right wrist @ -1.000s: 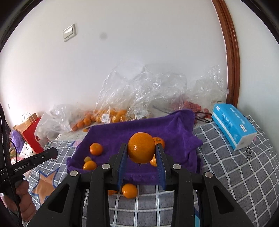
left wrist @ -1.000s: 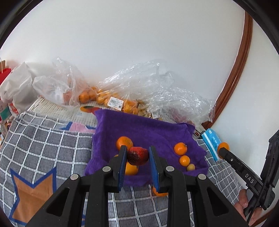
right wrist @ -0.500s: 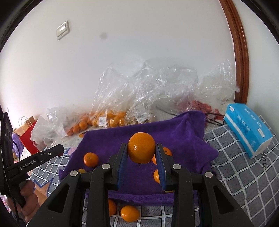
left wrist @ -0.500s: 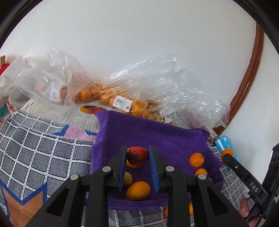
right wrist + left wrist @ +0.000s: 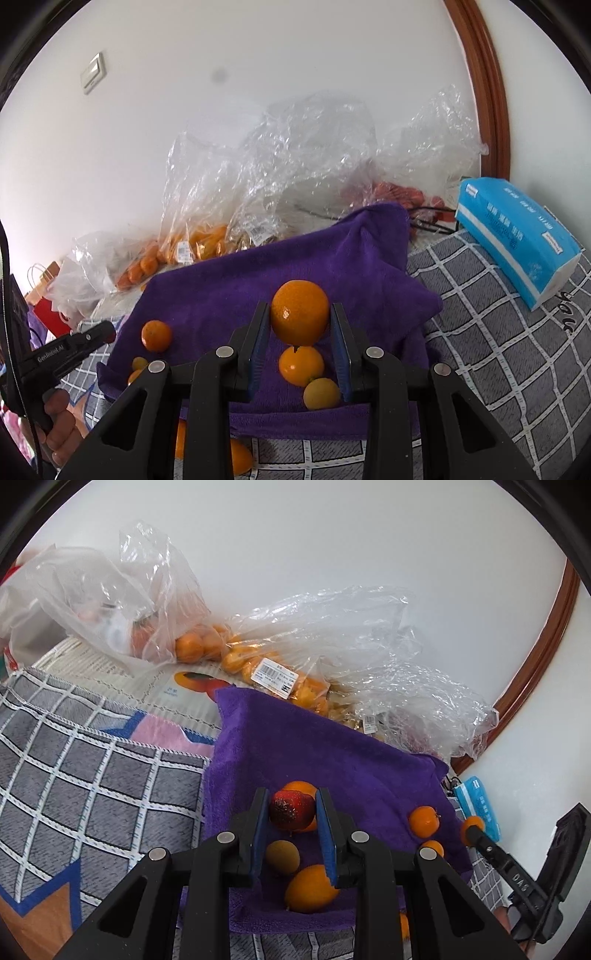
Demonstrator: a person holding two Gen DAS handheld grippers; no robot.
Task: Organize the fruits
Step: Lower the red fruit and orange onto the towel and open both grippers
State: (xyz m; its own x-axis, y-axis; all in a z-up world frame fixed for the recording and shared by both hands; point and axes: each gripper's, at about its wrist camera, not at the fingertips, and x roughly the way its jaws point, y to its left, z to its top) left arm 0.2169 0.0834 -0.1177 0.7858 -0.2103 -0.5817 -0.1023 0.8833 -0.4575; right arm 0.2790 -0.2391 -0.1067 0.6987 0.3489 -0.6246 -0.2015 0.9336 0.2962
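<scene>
While over the purple towel (image 5: pixel 332 258), orange (image 5: pixel 300 316) between right tool (image 5: pixel 300 325) pads.

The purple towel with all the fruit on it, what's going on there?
A person is sorting fruit with a handheld gripper in each hand. The left gripper is shut on a dark red fruit, and the right gripper is shut on an orange. Both are held over the purple towel, where several oranges and smaller yellowish fruits already lie. Clear plastic bags of fruit sit behind the towel by the wall.
</scene>
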